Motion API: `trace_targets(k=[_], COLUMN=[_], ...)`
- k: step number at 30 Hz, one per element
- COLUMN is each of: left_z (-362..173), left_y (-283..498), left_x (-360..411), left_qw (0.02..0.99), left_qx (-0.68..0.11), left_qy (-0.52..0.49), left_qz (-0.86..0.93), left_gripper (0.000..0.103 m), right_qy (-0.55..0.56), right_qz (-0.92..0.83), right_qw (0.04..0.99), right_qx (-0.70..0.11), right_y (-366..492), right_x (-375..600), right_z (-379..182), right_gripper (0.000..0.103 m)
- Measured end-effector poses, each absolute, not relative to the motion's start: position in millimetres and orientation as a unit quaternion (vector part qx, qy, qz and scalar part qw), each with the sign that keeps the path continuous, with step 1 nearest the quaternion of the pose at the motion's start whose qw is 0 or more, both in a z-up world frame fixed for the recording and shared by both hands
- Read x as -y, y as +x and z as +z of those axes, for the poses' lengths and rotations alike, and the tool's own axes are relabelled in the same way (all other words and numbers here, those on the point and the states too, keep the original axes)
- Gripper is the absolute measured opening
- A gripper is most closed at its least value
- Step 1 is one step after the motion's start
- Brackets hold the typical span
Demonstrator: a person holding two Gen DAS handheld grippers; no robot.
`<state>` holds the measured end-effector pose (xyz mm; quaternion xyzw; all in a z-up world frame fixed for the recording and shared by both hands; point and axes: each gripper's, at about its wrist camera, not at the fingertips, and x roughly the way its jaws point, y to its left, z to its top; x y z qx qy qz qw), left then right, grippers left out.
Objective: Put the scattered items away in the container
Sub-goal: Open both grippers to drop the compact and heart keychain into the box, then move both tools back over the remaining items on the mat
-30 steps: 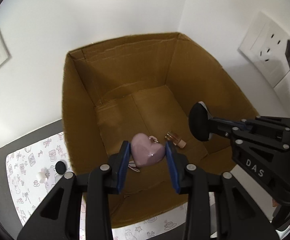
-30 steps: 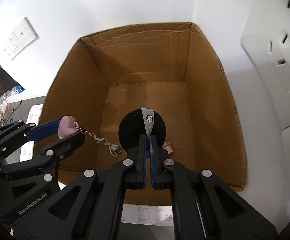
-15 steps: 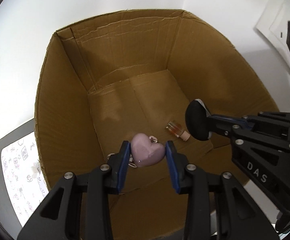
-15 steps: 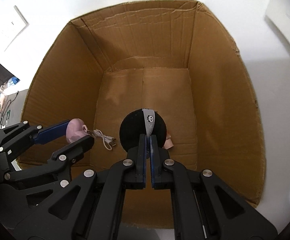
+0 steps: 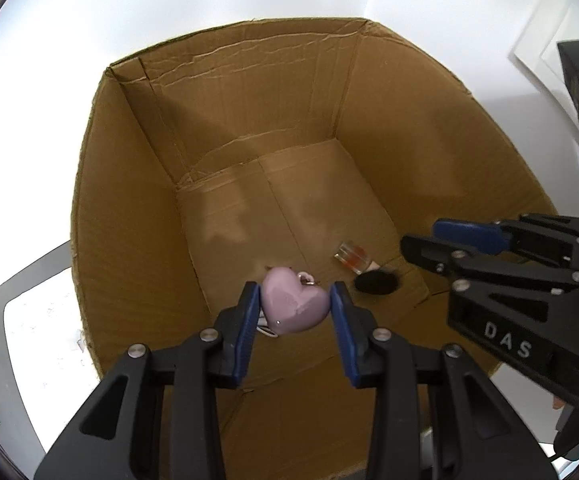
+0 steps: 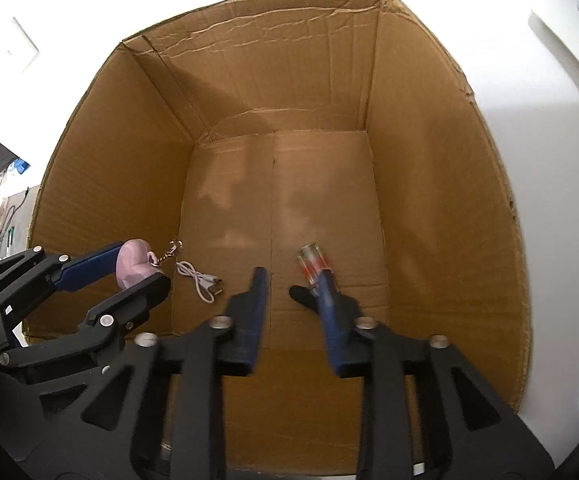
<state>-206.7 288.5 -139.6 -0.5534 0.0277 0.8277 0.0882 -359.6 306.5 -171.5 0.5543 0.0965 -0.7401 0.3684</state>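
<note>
Hidden or unclear: the black round item (image 5: 377, 282) lies on the floor of the cardboard box (image 5: 249, 120) beside a small clear bottle (image 5: 351, 258) with red contents. In the right wrist view the right claw's (image 6: 295, 280) own blue finger (image 6: 327, 300) covers most of the item, leaving only a dark sliver at its left edge. What the item is cannot be made out; it may be a flat pad or puff. The bottle's lower end is likewise cut off by that finger. A white cable (image 6: 199, 278) lies coiled on the box floor; in the left wrist view only a loop of it shows beneath the heart.

Left claw (image 5: 294, 310): partly closed, its blue pads pressing both sides of a pink heart-shaped keyring (image 5: 293, 306). It is held inside the box, above the floor near the left wall. A short chain (image 6: 167, 252) hangs from the heart, seen in the right wrist view.

Right claw: fingers spread well apart, gripping nothing. It reaches into the box from the near side, angled down toward the floor, tips above the bottle and the black item.

Outside the box, the bench (image 5: 29, 320) at lower left carries a pale patterned mat, badly overexposed. White walls stand behind and to the right.
</note>
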Motion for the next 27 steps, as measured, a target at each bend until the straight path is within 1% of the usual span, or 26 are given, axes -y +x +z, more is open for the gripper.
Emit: trace_targets(k=[3,4,6,7,8,10,11,15,18,19,21,22,23,25,26,27], left_z=[-138,-137,-135,-133,-131,-127,-125,-118,-113,-111,-106,-104,-102,-97,-95,-92], left_y=[-204,-204,-204,-202,-202,-199,-197,-190,-184,-182,-177,-175,-173,-171,-169,-167], left_x=[-290,-291,-292,-293,-294,-295,-295,-298,-298,-298,-297,-296,-294,-292,-291,-290], left_qw=[0.089,0.092,0.094,0.093,0.092,0.089,0.088,0.089,0.087,0.086,0.084,0.083,0.081,0.077,0.074,0.071], left_qx=[-0.031,-0.031,-0.032,-0.034,-0.037,-0.041,-0.043,-0.047,-0.051,-0.051,-0.049,-0.047,-0.044,-0.041,-0.04,-0.038], left_qy=[-0.556,-0.556,-0.553,-0.55,-0.547,-0.541,-0.537,-0.532,-0.526,-0.524,-0.52,-0.519,-0.518,-0.514,-0.51,-0.507], left_qz=[0.826,0.826,0.827,0.829,0.831,0.836,0.838,0.841,0.844,0.846,0.849,0.849,0.85,0.854,0.856,0.858], left_gripper=[0.036,0.036,0.037,0.043,0.056,0.068,0.07,0.073,0.081,0.085,0.089,0.093,0.098,0.102,0.102,0.102], right_qy=[0.548,0.546,0.542,0.54,0.537,0.532,0.531,0.524,0.519,0.515,0.509,0.505,0.502,0.498,0.495,0.491], right_qz=[-0.745,-0.747,-0.751,-0.752,-0.753,-0.757,-0.757,-0.76,-0.762,-0.763,-0.766,-0.768,-0.769,-0.769,-0.771,-0.773], right_qw=[0.367,0.366,0.365,0.366,0.366,0.367,0.368,0.371,0.376,0.377,0.381,0.384,0.385,0.391,0.393,0.393], right_qx=[-0.1,-0.1,-0.098,-0.098,-0.098,-0.098,-0.096,-0.097,-0.095,-0.095,-0.093,-0.091,-0.09,-0.086,-0.084,-0.084], right_y=[-357,-357,-357,-356,-357,-355,-355,-352,-349,-348,-346,-345,-344,-340,-339,-337], right_x=[-308,-309,-310,-311,-310,-312,-312,-314,-317,-318,-320,-321,-322,-324,-324,-325], right_z=[-167,-165,-161,-159,-157,-153,-152,-146,-141,-139,-135,-133,-130,-125,-122,-119], right_gripper=[0.046,0.053,0.057,0.059,0.063,0.067,0.068,0.069,0.072,0.077,0.084,0.091,0.096,0.101,0.103,0.103])
